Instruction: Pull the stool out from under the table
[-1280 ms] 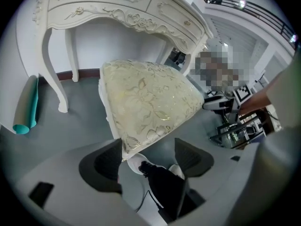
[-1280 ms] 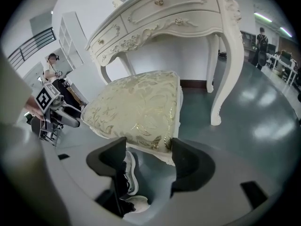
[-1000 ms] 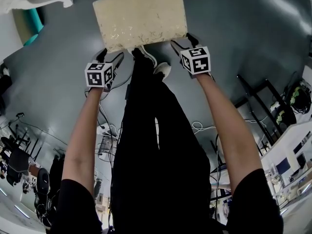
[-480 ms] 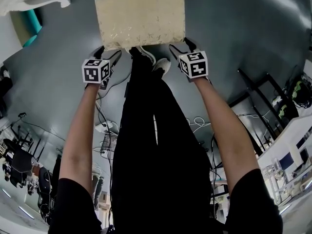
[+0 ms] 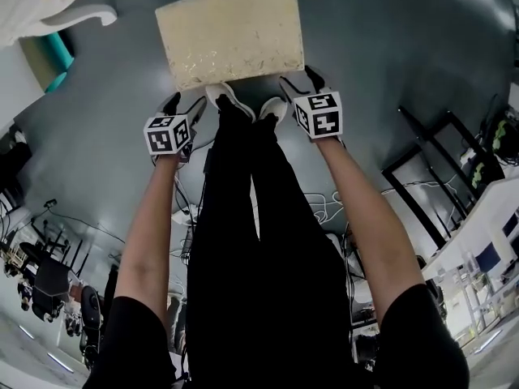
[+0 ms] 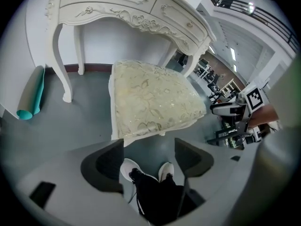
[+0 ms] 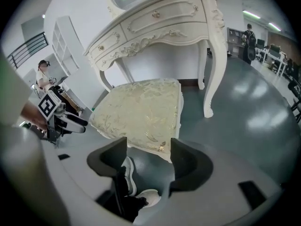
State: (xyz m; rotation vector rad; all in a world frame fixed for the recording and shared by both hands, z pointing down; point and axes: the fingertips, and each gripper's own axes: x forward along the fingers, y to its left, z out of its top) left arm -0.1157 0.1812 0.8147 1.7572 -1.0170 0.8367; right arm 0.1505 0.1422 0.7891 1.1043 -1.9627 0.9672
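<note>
Teal roll [image 6: 30, 95], white shoes [image 6: 127, 166]

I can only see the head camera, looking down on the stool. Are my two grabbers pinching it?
Observer: No. The left gripper has its jaws apart, with only the person's shoes showing between them.
Kid: And the other one?
Observer: The right gripper is open too. The stool has a corner just past its jaws, not gripped.
Kid: Where's the table?
Observer: Right behind the stool. It's a white carved table with drawers.
</note>
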